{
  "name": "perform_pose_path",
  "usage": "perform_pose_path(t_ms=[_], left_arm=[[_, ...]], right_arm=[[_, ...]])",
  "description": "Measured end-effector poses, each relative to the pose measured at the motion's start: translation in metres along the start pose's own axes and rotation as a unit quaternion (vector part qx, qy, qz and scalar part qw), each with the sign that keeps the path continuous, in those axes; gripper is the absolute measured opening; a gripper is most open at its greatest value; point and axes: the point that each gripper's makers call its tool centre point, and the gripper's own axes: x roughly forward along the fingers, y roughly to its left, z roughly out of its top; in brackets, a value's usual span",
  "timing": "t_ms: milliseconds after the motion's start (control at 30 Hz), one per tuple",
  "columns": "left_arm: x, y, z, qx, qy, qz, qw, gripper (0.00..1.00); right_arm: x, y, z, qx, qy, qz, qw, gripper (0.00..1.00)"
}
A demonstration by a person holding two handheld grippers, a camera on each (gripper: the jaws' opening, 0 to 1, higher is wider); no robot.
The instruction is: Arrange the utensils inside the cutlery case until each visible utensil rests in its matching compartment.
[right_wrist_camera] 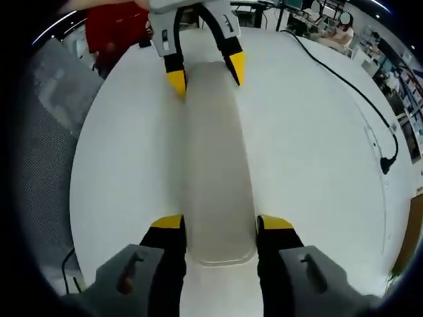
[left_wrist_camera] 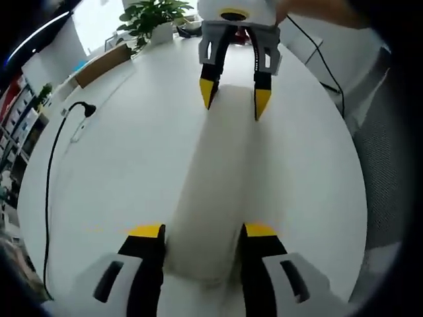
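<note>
A round white tabletop [left_wrist_camera: 125,158] carries the closed white case [left_wrist_camera: 215,191], lying lengthwise. The left gripper [left_wrist_camera: 203,230] and right gripper [right_wrist_camera: 220,222] each straddle one end, fingers open just beside its sides, facing each other.

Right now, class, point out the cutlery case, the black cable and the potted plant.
cutlery case [right_wrist_camera: 211,172], right gripper view, middle of its closed lid.
black cable [left_wrist_camera: 51,172], left gripper view, mid-length on the table.
potted plant [left_wrist_camera: 153,16], left gripper view, its leaves.

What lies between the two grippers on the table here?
The closed white cutlery case spans the stretch: the right gripper straddles one end and the left gripper the other, seen in both gripper views.
</note>
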Motion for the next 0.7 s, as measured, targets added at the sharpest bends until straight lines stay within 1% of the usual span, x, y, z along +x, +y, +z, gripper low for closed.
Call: perform_pose_path(t_ms=[100,300,700], left_arm=[[-0.006,-0.013,-0.008,-0.001,0.004,0.001,1.0000,0.45],[-0.017,-0.038,-0.025,0.000,0.020,-0.002,0.9998,0.44],[-0.032,-0.084,-0.044,-0.007,0.032,-0.003,0.9994,0.44]], right_arm=[[0.003,0.011,0.007,-0.007,-0.002,0.003,1.0000,0.41],[0.008,0.038,0.019,-0.023,-0.002,0.008,0.9997,0.41],[0.012,0.085,0.029,-0.038,0.001,0.012,0.9992,0.41]])
